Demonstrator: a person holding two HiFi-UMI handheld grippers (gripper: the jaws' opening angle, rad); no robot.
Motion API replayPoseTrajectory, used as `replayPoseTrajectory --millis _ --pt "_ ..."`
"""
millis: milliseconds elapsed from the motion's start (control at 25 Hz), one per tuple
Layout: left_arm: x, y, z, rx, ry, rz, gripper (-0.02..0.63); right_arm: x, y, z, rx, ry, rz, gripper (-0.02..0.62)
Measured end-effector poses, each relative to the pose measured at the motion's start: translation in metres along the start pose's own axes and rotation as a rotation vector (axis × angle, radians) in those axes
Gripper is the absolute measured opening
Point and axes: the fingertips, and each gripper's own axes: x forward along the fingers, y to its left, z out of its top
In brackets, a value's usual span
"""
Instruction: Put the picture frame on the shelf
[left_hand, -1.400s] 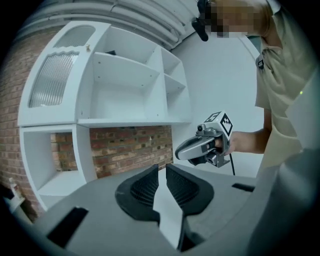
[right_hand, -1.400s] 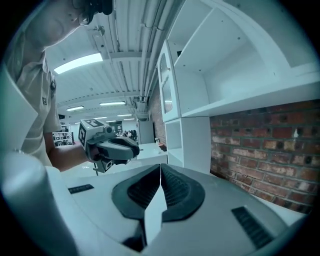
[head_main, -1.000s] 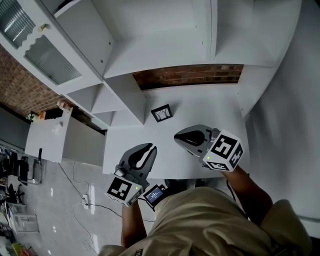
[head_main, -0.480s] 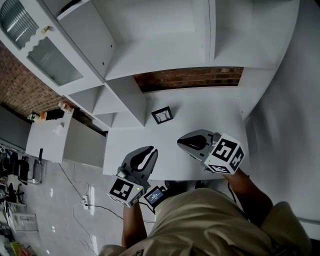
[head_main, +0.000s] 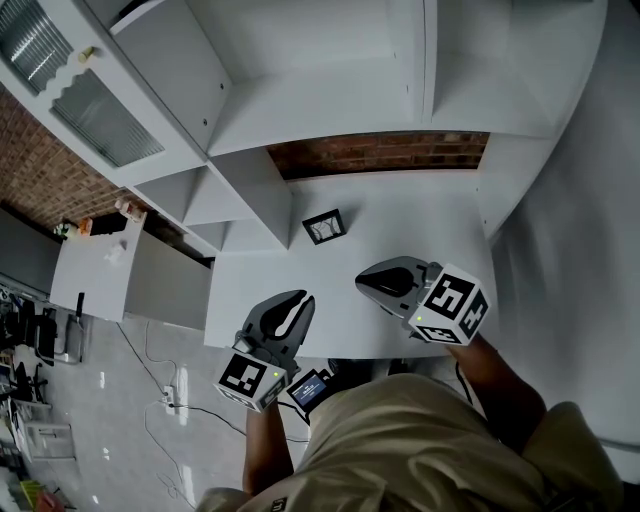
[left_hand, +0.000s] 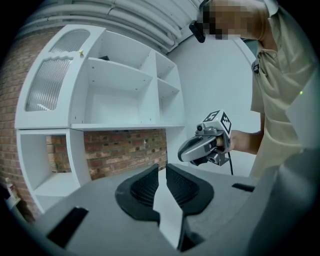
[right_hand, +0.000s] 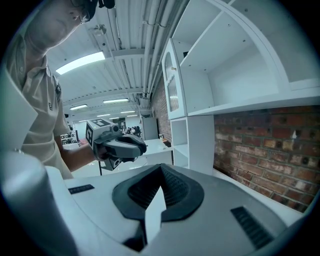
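The small dark picture frame (head_main: 323, 226) is sitting on the white table (head_main: 430, 215) toward its back-left corner, just beside the shelf unit (head_main: 250, 190). Nearer the front edge, the right gripper (head_main: 362, 280) is hovering with jaws pressed together and empty. The left gripper (head_main: 300, 297) is hanging over the front-left corner, jaws a sliver apart, holding nothing.
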Motion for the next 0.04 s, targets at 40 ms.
replayPoseTrajectory --millis 40 --pt "0.0009 0.0018 -0.0017 -0.005 0.0 0.001 0.054 0.0012 -0.0018 -0.0006 0.001 0.002 0.0 0.005"
